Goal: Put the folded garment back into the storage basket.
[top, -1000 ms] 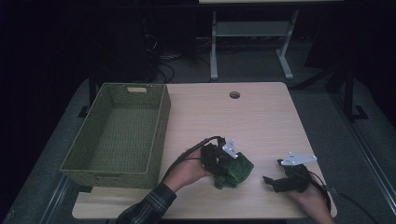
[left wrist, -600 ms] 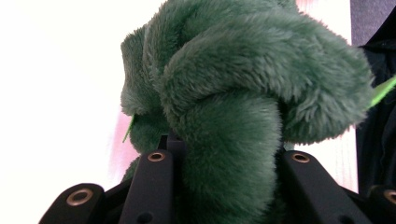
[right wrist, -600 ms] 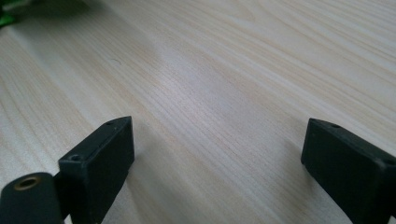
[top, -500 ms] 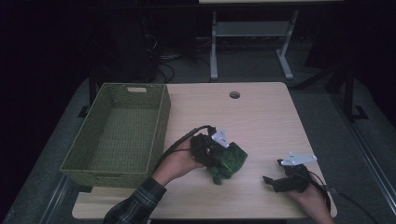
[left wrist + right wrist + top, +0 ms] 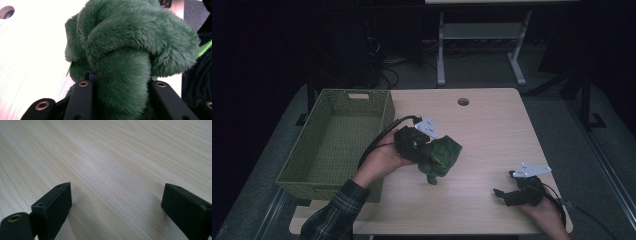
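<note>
A pale wood counter (image 5: 492, 130) carries a green woven basket (image 5: 337, 140) at its left edge. Just right of the basket, the left gripper (image 5: 432, 150) clamps a green plush toy (image 5: 443, 155) above the counter. The right gripper (image 5: 502, 194) rests near the front right corner, jaws wide apart with nothing between them.

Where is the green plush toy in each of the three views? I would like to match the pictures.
High view: the green plush toy is at the table's middle, right of the green basket, held in the left gripper.
Left gripper view: the toy is close up between the two black jaws.
Right gripper view: the toy is not in it; open jaws over bare wood.
Shared landmark: the round hole in the table.
</note>
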`<state>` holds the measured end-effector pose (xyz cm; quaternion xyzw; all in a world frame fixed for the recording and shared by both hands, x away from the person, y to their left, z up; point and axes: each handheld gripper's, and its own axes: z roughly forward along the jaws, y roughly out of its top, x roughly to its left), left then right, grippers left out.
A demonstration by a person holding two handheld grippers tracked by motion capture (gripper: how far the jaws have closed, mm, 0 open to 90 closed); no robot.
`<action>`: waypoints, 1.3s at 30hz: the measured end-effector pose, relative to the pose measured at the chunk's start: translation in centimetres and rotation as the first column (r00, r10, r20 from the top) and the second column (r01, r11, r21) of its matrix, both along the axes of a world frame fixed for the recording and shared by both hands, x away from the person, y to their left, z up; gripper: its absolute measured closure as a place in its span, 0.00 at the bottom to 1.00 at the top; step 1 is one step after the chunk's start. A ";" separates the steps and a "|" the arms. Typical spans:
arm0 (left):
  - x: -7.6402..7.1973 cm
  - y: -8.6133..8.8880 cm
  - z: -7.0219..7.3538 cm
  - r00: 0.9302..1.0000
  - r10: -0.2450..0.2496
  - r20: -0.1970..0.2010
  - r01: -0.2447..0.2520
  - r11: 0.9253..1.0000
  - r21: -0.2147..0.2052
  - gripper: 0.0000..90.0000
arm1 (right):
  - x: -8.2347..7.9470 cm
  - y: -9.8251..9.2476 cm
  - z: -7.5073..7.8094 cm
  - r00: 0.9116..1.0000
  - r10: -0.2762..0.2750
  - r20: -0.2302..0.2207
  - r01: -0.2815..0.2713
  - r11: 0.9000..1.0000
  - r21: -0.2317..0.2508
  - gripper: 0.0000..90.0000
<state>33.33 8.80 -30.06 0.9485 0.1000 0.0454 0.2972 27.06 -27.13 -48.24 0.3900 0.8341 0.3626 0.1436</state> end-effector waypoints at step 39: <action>1.5 13.0 8.1 0.960 0.274 0.056 -0.271 0.961 -0.049 0.74 | 0.0 0.0 0.0 1.000 -0.001 0.002 0.001 1.000 -0.001 0.10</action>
